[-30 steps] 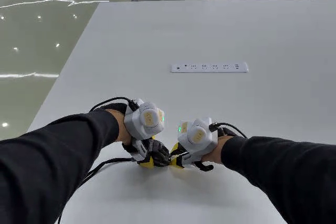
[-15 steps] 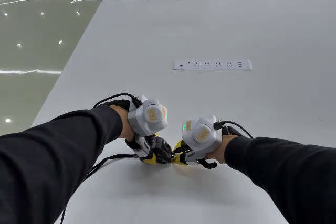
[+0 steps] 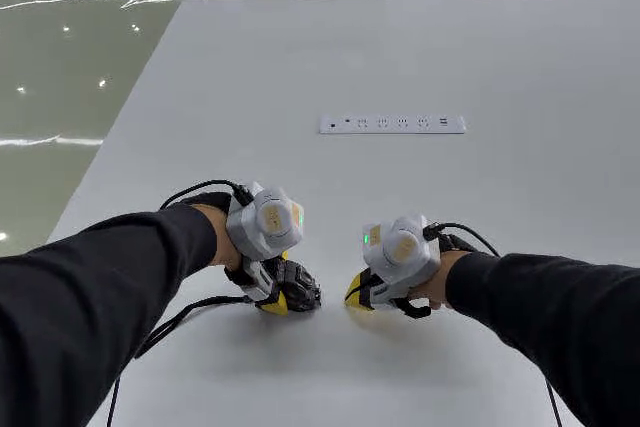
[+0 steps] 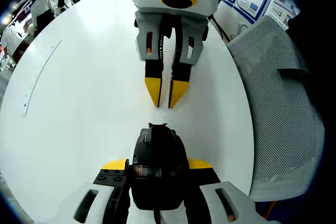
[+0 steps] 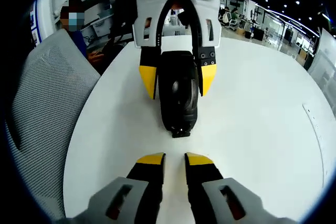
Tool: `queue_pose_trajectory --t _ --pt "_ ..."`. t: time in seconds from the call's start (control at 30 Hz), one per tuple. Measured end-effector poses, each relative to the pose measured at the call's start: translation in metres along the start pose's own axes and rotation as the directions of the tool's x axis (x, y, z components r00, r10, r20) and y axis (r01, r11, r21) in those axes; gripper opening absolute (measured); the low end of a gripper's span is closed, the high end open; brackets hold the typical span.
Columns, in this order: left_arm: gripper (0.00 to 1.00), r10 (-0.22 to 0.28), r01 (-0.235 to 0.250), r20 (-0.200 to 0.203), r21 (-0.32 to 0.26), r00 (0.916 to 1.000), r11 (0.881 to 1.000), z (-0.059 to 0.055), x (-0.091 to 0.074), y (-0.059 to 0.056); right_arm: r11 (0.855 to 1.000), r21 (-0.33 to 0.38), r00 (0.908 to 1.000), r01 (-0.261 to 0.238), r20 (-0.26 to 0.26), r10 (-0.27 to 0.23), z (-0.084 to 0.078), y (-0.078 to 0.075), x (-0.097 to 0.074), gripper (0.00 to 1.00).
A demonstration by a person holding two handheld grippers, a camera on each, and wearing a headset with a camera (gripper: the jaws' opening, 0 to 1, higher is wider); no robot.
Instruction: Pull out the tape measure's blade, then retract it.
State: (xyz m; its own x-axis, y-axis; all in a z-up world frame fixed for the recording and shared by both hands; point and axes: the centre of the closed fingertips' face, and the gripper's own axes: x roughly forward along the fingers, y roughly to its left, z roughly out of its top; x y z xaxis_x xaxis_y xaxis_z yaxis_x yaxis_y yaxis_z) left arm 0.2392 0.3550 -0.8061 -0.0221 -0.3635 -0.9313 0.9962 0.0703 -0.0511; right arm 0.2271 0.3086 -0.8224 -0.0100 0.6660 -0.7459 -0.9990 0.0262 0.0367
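A black tape measure [image 3: 299,286] is held just above the white table [image 3: 420,37], with my left gripper [image 3: 288,295] shut on its body. In the left gripper view the case [image 4: 158,148] sits between my yellow-tipped jaws [image 4: 158,164], nose pointing away. My right gripper [image 3: 356,293] faces it from a short distance. Its tips [image 4: 164,95] stand a narrow gap apart with nothing between them. The right gripper view shows the tape measure [image 5: 178,95] clamped in the left gripper [image 5: 178,81], beyond my own tips [image 5: 175,160]. I see no blade drawn out between the two grippers.
A white power strip [image 3: 392,124] lies further back on the table. A grey mesh chair [image 4: 283,103] stands at the near edge. Black cables [image 3: 190,312] trail from the left gripper. The table's left edge [image 3: 120,117] drops to a glossy floor. People stand far off.
The right gripper has drawn back to the right, away from the tape measure, leaving a gap where they were almost touching. The left gripper still holds the tape measure.
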Motion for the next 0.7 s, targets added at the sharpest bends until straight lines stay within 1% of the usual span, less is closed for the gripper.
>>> queue_pose_trajectory --t 0.03,0.07,0.1,0.13,0.17,0.2,0.23,0.27,0.33,0.37,0.4,0.47,0.5,0.53,0.57,0.6,0.67,0.7 --pt "0.36 -0.002 0.002 -0.003 0.002 1.0000 1.000 0.000 0.000 0.000 1.000 0.009 0.9999 -0.005 0.016 0.005 0.007 0.004 0.004 0.18" --pt "0.36 -0.001 0.001 -0.004 0.005 1.0000 1.000 0.000 0.000 0.000 1.000 0.001 0.9998 0.002 0.020 -0.002 0.009 0.002 0.007 0.19" --pt "0.36 -0.001 0.001 -0.006 0.009 1.0000 1.000 0.000 0.001 -0.001 0.999 -0.038 0.9991 0.038 0.021 -0.037 0.012 -0.005 0.008 0.16" --pt "0.36 0.000 0.001 -0.004 0.010 1.0000 1.000 0.000 0.000 -0.001 0.998 -0.039 0.9982 0.049 0.038 -0.047 0.018 -0.007 0.009 0.15" --pt "0.36 -0.001 0.001 0.000 0.011 1.0000 1.000 0.000 0.000 -0.001 0.998 -0.041 0.9977 0.045 0.052 -0.043 0.023 -0.006 0.009 0.14" --pt "0.36 -0.003 0.003 0.003 0.013 1.0000 1.000 0.000 0.000 -0.001 0.997 -0.052 0.9977 0.059 0.035 -0.058 0.022 -0.010 0.009 0.14" --pt "0.36 -0.002 0.002 0.004 0.012 1.0000 1.000 0.000 -0.001 -0.001 0.997 -0.059 0.9978 0.054 0.040 -0.052 0.022 -0.009 0.010 0.15" --pt "0.36 -0.003 0.003 0.004 0.012 1.0000 1.000 0.000 -0.001 -0.001 0.997 -0.057 0.9986 0.045 0.032 -0.043 0.022 -0.010 0.011 0.16" --pt "0.36 -0.002 0.002 0.003 0.013 1.0000 1.000 0.000 -0.001 -0.001 0.998 -0.063 0.9992 0.024 0.033 -0.022 0.023 -0.006 0.013 0.14" --pt "0.36 -0.002 0.002 0.003 0.014 1.0000 1.000 0.000 -0.001 -0.001 0.998 -0.061 0.9991 0.030 0.033 -0.028 0.024 -0.008 0.015 0.13" --pt "0.36 -0.001 0.001 0.004 0.012 1.0000 1.000 0.000 -0.001 -0.001 0.996 -0.085 0.9993 0.030 0.025 -0.028 0.023 -0.008 0.014 0.13" --pt "0.36 0.001 -0.001 0.003 0.009 1.0000 1.000 0.000 -0.001 -0.001 0.997 -0.072 0.9989 0.026 0.040 -0.023 0.022 -0.009 0.013 0.11" --pt "0.36 0.001 -0.002 0.003 0.009 1.0000 1.000 0.000 -0.001 -0.001 0.999 -0.044 0.9987 0.028 0.044 -0.026 0.022 -0.010 0.013 0.09" --pt "0.36 0.002 -0.002 0.004 0.009 1.0000 1.000 0.000 -0.002 -0.001 1.000 -0.014 0.9990 0.027 0.036 -0.027 0.022 -0.010 0.013 0.08" --pt "0.36 0.001 -0.002 0.005 0.008 1.0000 1.000 0.000 -0.002 -0.001 0.999 -0.031 0.9992 0.030 0.029 -0.029 0.023 -0.010 0.014 0.07" --pt "0.36 0.000 0.000 0.005 0.011 1.0000 1.000 0.000 -0.002 -0.002 0.997 -0.065 0.9993 0.036 0.006 -0.036 0.023 -0.008 0.013 0.07" --pt "0.36 -0.001 0.001 0.005 0.013 1.0000 1.000 0.000 -0.002 -0.002 0.995 -0.087 0.9989 0.046 -0.004 -0.046 0.023 -0.007 0.013 0.07" --pt "0.36 -0.002 0.002 0.006 0.016 1.0000 1.000 0.000 -0.002 -0.002 0.996 -0.076 0.9991 0.043 0.000 -0.043 0.022 -0.008 0.013 0.06"
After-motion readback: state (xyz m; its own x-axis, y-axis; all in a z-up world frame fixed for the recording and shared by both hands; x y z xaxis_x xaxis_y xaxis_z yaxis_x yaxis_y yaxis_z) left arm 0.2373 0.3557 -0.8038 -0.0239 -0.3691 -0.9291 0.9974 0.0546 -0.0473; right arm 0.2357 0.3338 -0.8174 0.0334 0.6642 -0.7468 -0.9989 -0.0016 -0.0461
